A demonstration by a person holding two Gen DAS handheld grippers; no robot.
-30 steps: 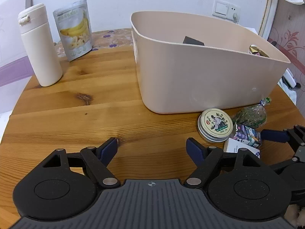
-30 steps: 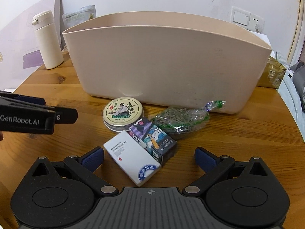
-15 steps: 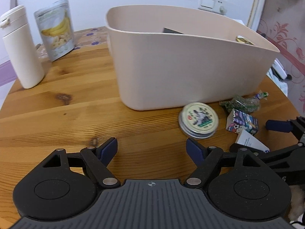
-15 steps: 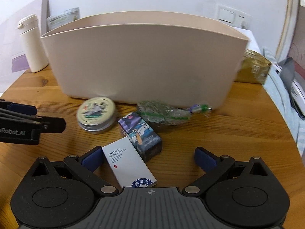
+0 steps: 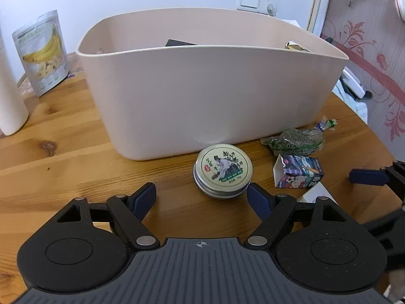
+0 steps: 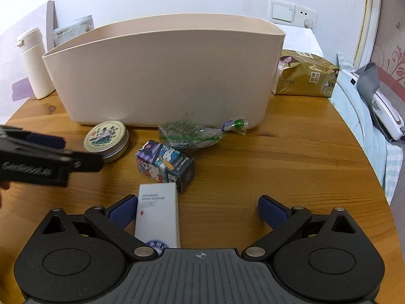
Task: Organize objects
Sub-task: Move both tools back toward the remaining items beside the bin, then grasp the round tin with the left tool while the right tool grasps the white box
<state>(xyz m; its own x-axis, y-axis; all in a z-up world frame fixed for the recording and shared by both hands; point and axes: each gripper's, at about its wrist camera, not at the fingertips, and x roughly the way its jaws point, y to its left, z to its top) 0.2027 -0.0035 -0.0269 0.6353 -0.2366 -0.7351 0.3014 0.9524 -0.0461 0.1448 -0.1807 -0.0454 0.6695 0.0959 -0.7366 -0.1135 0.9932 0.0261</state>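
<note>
Closing in on the loose items: left gripper point(image 5: 201, 196) has its blue pads spread wide with nothing between them, aimed down at the round silver tin with a cream illustrated lid point(image 5: 222, 171), which lies flat on the round wooden table point(image 5: 76, 157) just in front of the big beige plastic tub point(image 5: 202, 93); tin sits slightly right of the gap, nearer the right pad, not touched; likely the next pick for this side, though that is a guess.

Right gripper point(image 6: 196, 210) also stands wide apart, empty; flat white rectangular carton with small print point(image 6: 157, 215) lies close against its left pad, off-centre in the gap; contact unclear, not clamped.

Purple cartoon-printed small box point(image 6: 165, 164) lies just beyond the white carton, touching or nearly so; clear bag of green dried herbs with a twisted end point(image 6: 195, 133) rests against the tub's front wall.

Tub already holds some things: a dark corner and a gold wrapper edge peek over the rim in the left view; so sorting is partly done, four items left outside.

Tall white bottle point(image 6: 35, 63) and banana-print pouch point(image 5: 41, 53) stand off to the tub's left, well apart from the cluster.
</note>
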